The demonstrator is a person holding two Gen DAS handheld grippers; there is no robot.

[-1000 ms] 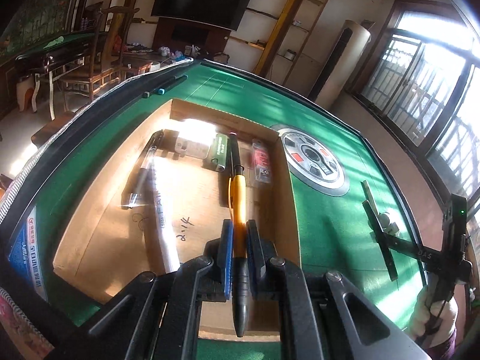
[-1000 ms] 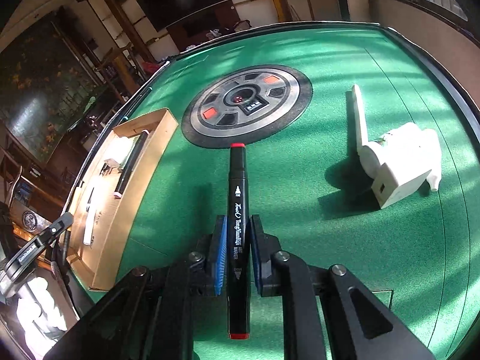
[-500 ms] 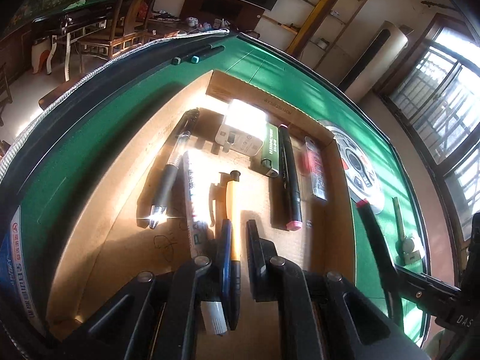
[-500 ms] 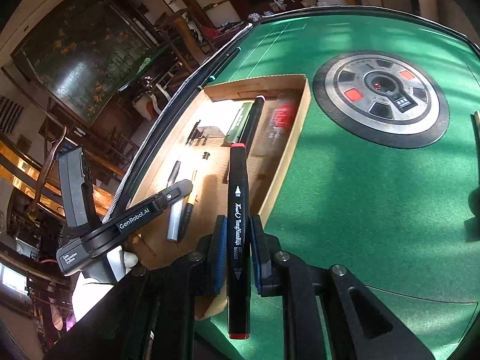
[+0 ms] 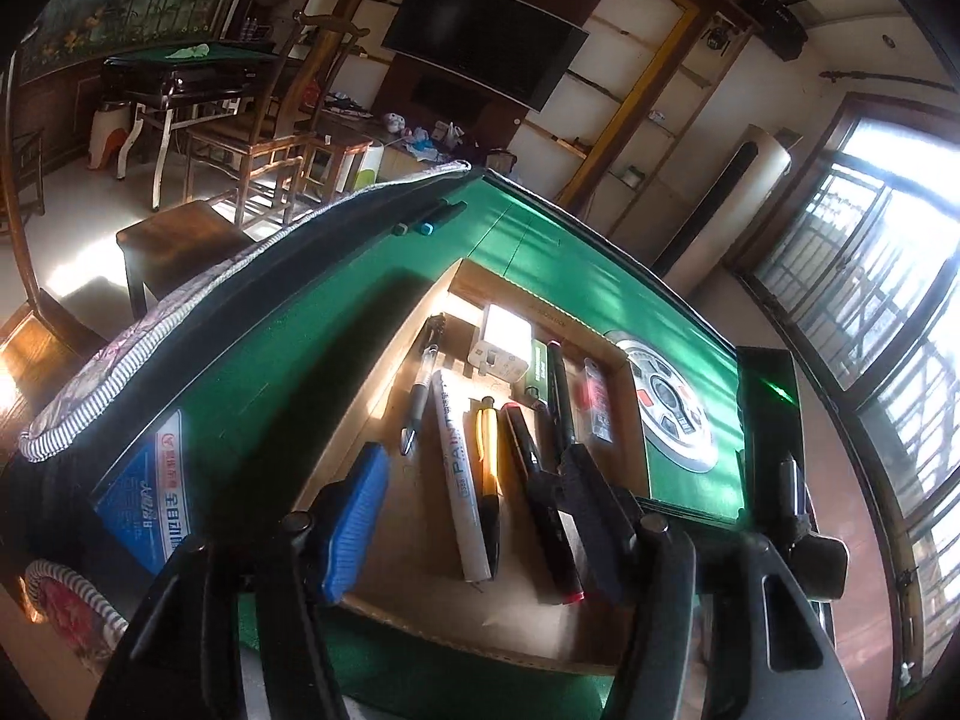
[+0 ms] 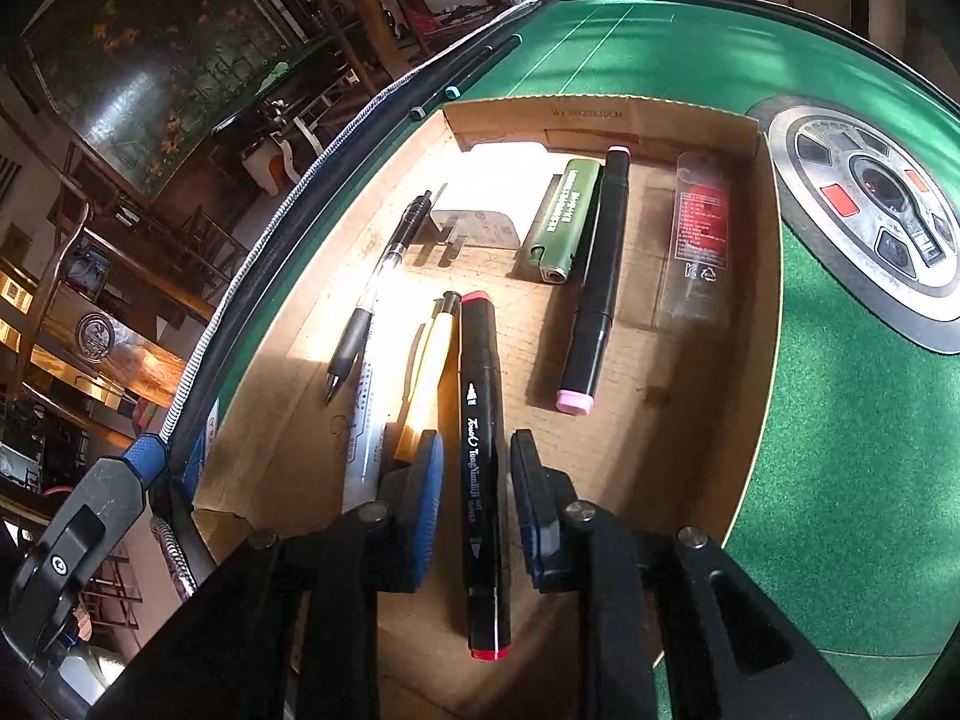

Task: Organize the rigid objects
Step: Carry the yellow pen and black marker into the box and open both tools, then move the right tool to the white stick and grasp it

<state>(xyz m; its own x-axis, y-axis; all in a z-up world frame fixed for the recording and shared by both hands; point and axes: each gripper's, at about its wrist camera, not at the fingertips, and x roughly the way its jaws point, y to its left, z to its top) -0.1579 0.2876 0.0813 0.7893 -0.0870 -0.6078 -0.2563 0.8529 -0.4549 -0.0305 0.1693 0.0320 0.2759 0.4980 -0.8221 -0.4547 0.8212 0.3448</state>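
A shallow cardboard tray (image 6: 753, 324) lies on the green table. In it lie a black red-capped marker (image 6: 480, 420), a yellow pen (image 6: 429, 372), a white paint marker (image 6: 363, 420), a clear black pen (image 6: 372, 294), a pink-capped marker (image 6: 597, 276), a green lighter (image 6: 561, 216), a clear red lighter (image 6: 699, 234) and a white charger (image 6: 498, 192). My right gripper (image 6: 477, 492) is open with the red-capped marker lying loose between its jaws. My left gripper (image 5: 480, 516) is open and empty above the tray's (image 5: 372, 420) near end. The yellow pen (image 5: 487, 450) and red-capped marker (image 5: 540, 504) show there too.
Two dark markers (image 5: 429, 222) lie on the felt near the table's far left rim. A round control panel (image 6: 870, 204) sits in the table's middle, right of the tray. A padded rim (image 5: 180, 312) edges the table on the left.
My left gripper let go of the yellow pen in the tray, opened wide and pulled back. My right gripper moved over the tray, lowered the red-capped marker beside the yellow pen and opened.
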